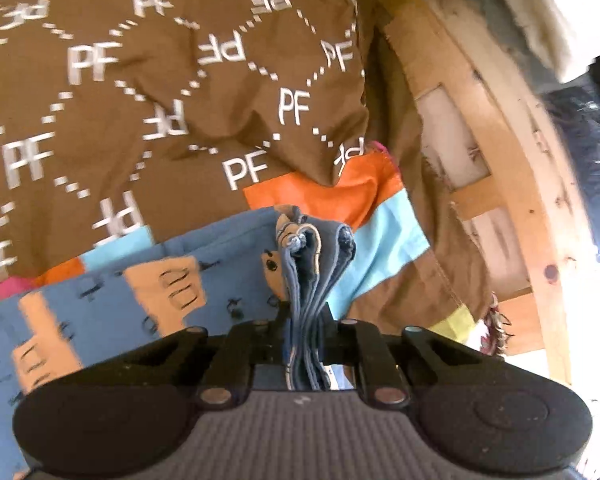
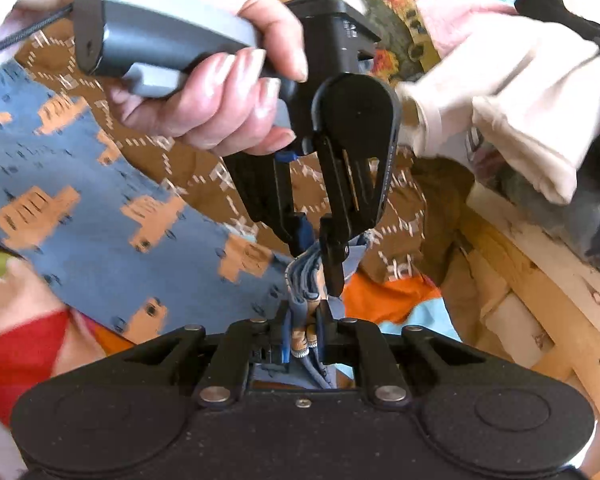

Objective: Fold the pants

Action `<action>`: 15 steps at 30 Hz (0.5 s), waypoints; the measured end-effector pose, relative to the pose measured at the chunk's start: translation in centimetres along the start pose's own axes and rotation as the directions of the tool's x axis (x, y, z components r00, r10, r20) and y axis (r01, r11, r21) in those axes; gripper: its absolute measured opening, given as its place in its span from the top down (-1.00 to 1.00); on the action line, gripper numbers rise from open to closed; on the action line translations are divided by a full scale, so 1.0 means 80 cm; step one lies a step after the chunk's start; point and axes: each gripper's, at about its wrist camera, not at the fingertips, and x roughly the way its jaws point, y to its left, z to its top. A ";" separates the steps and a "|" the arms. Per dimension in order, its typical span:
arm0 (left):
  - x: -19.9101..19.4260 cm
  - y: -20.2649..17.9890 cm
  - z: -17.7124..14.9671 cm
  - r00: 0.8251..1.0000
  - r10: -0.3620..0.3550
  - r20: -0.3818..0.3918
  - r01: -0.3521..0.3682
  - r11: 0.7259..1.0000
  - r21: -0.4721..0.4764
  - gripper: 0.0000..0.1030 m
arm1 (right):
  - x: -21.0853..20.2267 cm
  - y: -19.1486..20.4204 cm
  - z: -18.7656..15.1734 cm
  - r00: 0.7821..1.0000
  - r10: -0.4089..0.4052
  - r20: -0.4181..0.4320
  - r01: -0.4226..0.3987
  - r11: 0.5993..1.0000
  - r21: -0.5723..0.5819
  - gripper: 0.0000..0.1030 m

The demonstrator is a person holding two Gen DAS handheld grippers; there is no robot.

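Observation:
The pants (image 1: 112, 304) are blue with orange block prints and lie over a brown bedspread (image 1: 160, 80) printed with "PF". My left gripper (image 1: 304, 328) is shut on a bunched, layered edge of the pants (image 1: 312, 264). In the right wrist view the pants (image 2: 92, 216) spread to the left. My right gripper (image 2: 306, 332) is shut on the same bunched edge (image 2: 304, 280). The left gripper (image 2: 320, 256), held by a hand (image 2: 212, 96), clamps that bunch just above my right gripper's fingers.
An orange and light blue patchwork cloth (image 1: 360, 208) lies under the pants. A wooden bed frame (image 1: 520, 208) runs along the right, also in the right wrist view (image 2: 540, 288). White and dark clothes (image 2: 520, 92) are piled at the upper right. A red cloth (image 2: 20, 352) lies at the lower left.

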 end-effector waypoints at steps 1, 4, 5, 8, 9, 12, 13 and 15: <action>-0.012 0.005 -0.006 1.000 -0.003 0.013 0.003 1.000 -0.010 0.75 | -0.007 0.001 0.004 1.000 0.019 0.016 -0.019 1.000 0.004 0.76; -0.046 0.029 -0.028 0.999 -0.011 0.048 0.014 0.998 -0.061 0.74 | -0.025 0.004 0.016 0.995 0.081 0.061 -0.082 0.996 0.021 0.76; -0.057 0.039 -0.035 0.998 -0.014 0.059 0.019 0.997 -0.081 0.75 | -0.030 0.006 0.021 0.992 0.105 0.073 -0.107 0.994 0.020 0.76; -0.088 0.066 -0.058 0.996 -0.009 0.094 0.021 0.992 -0.123 0.75 | -0.042 0.018 0.036 0.976 0.193 0.104 -0.196 0.980 0.019 0.76; -0.098 0.076 -0.066 0.994 0.000 0.107 0.014 0.991 -0.134 0.75 | -0.044 0.022 0.041 0.970 0.217 0.110 -0.219 0.976 0.014 0.76; -0.116 0.105 -0.087 0.992 0.025 0.127 -0.003 0.986 -0.169 0.75 | -0.049 0.043 0.055 0.949 0.290 0.123 -0.292 0.956 -0.003 0.76; -0.120 0.113 -0.093 0.991 0.036 0.129 -0.013 0.984 -0.177 0.75 | -0.049 0.051 0.059 0.943 0.311 0.121 -0.312 0.950 -0.014 0.76; -0.122 0.129 -0.104 0.989 0.065 0.130 -0.041 0.983 -0.181 0.75 | -0.047 0.066 0.063 0.930 0.350 0.110 -0.349 0.937 -0.031 0.76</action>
